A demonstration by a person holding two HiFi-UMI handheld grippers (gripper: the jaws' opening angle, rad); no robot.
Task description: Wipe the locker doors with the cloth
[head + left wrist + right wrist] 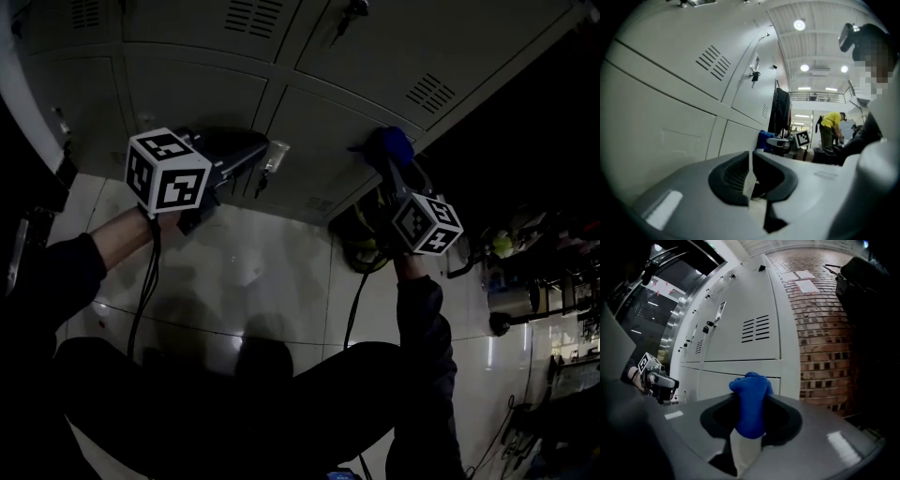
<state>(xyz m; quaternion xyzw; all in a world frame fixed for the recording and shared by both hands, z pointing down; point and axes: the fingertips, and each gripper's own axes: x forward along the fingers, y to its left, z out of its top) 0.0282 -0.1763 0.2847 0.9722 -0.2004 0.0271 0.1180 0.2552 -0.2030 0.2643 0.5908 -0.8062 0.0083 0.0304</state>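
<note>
A bank of pale grey metal lockers with louvred vents is faced across a glossy tiled floor, and a red brick wall closes the far right. The left gripper is held with its jaws together and nothing between them; a small hanging key lies just beyond their tips. The right gripper is clamped on a bunched blue cloth, which bulges past the jaw tips toward a lower door. The cloth could be dragged from the jaws by hard rubbing, and the key could be knocked by the empty gripper. Whether cloth and door are touching cannot be made out in the dim head view.
</note>
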